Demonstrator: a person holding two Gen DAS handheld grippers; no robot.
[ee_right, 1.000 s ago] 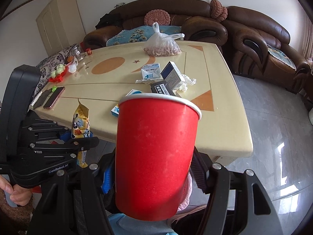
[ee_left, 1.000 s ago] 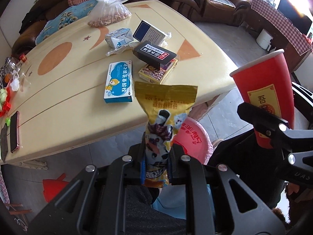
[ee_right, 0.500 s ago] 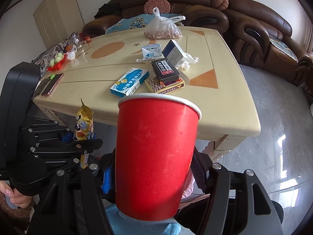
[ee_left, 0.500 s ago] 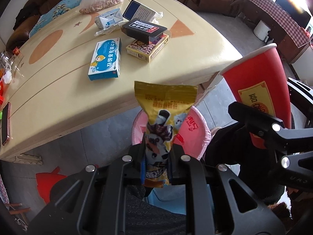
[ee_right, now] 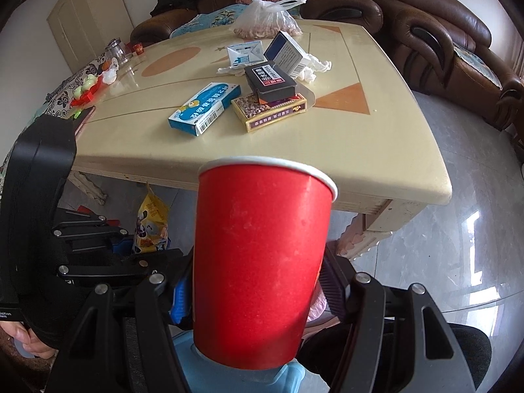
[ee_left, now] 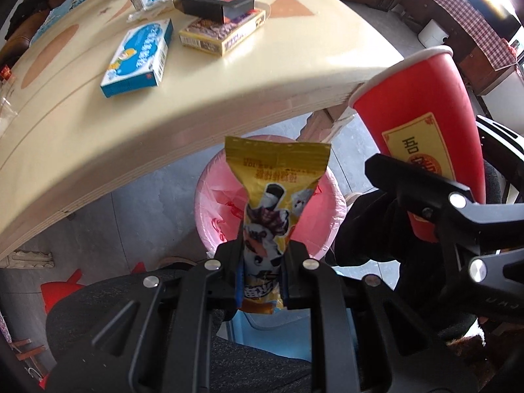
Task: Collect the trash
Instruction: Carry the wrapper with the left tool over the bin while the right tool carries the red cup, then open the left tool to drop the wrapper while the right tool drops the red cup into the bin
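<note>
My left gripper point(ee_left: 261, 273) is shut on a yellow snack wrapper point(ee_left: 273, 196), held upright above a pink-lined trash bin point(ee_left: 322, 226) on the floor by the table's near edge. My right gripper point(ee_right: 253, 290) is shut on a red paper cup point(ee_right: 258, 262), held upright to the right of the wrapper; the cup also shows in the left wrist view point(ee_left: 422, 98). The wrapper point(ee_right: 152, 226) and left gripper show at the left of the right wrist view. The bin is mostly hidden behind the cup there.
A cream table point(ee_right: 360, 150) carries a blue medicine box point(ee_right: 204, 108), a yellow box point(ee_right: 270, 111) with a black box point(ee_right: 270, 80) on it, white boxes, tissue and a bag of nuts point(ee_right: 267, 21). Brown sofas stand behind. Grey tiled floor lies to the right.
Both grippers have moved down and back from the table with their loads. The pink bin has come into full view under the wrapper.
</note>
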